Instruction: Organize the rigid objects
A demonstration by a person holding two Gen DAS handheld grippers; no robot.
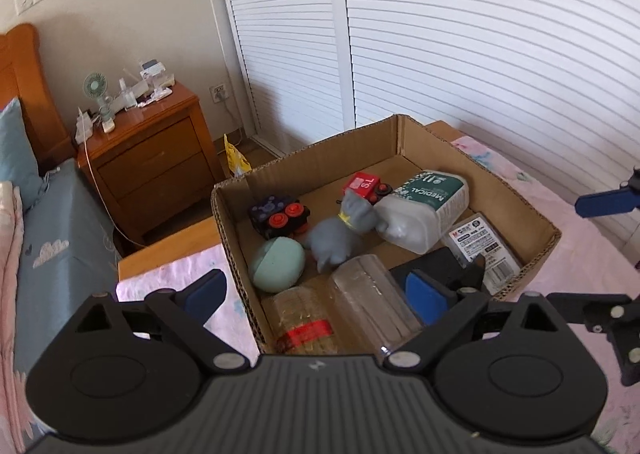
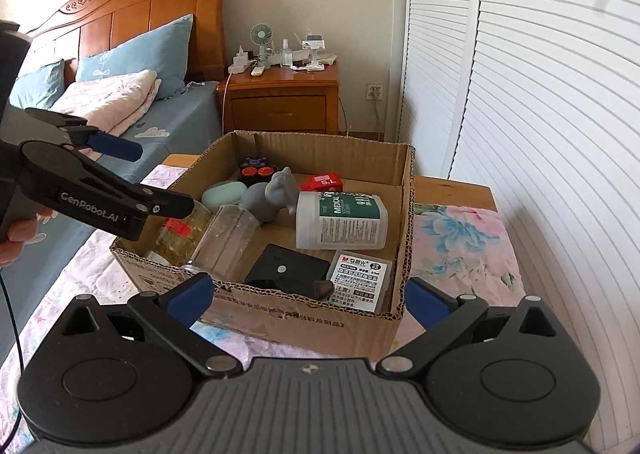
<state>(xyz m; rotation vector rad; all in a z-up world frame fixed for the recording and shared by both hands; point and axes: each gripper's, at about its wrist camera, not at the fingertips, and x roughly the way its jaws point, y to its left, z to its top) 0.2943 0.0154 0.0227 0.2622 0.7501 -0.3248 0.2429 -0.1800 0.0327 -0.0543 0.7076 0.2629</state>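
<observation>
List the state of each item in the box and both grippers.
Cardboard box: open-topped, on the bed.
Medical bottle: lying on its side.
Clear glass: tipped over.
Grey animal figure: leaning on the bottle.
Left gripper: open.
Right gripper: open, empty.

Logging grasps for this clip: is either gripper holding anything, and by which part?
Nothing is held. The left gripper and right gripper are both open above the cardboard box.
</observation>
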